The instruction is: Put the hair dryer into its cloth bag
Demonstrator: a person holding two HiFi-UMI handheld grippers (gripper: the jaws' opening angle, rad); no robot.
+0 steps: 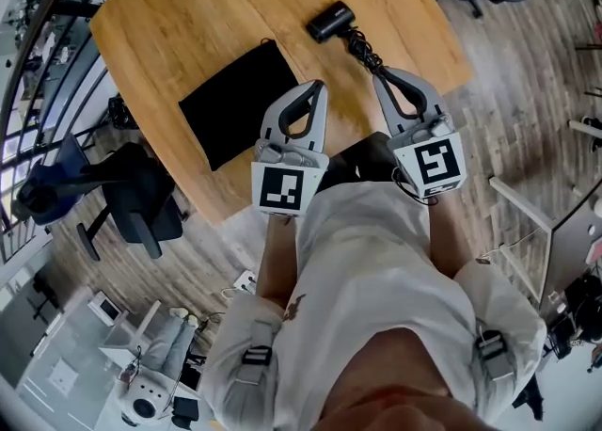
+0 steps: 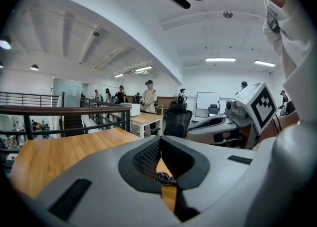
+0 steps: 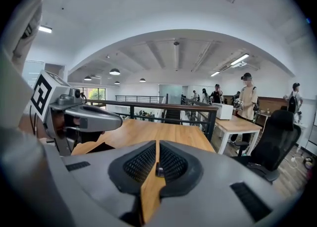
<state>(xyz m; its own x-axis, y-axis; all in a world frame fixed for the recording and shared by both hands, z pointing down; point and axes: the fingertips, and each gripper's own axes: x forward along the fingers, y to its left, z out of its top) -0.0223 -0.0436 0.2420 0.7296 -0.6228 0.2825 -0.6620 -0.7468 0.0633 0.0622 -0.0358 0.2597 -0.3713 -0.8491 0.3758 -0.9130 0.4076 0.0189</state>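
The black hair dryer (image 1: 331, 21) lies near the far edge of the round wooden table (image 1: 188, 15), and its coiled cord (image 1: 363, 53) trails toward me. The flat black cloth bag (image 1: 237, 100) lies to its left. My left gripper (image 1: 317, 87) hovers beside the bag's right edge with its tips together and nothing held. My right gripper (image 1: 380, 74) hangs over the end of the cord, also shut and empty. In the left gripper view the jaws (image 2: 160, 139) meet, and the cord (image 2: 166, 178) shows through the gap below them. In the right gripper view the jaws (image 3: 157, 142) are closed.
A black office chair (image 1: 132, 199) stands at the table's left front edge. A railing (image 3: 148, 106) runs behind the table. Beyond it are another desk (image 2: 143, 119), a second chair (image 3: 275, 141) and several people. Wood floor surrounds the table.
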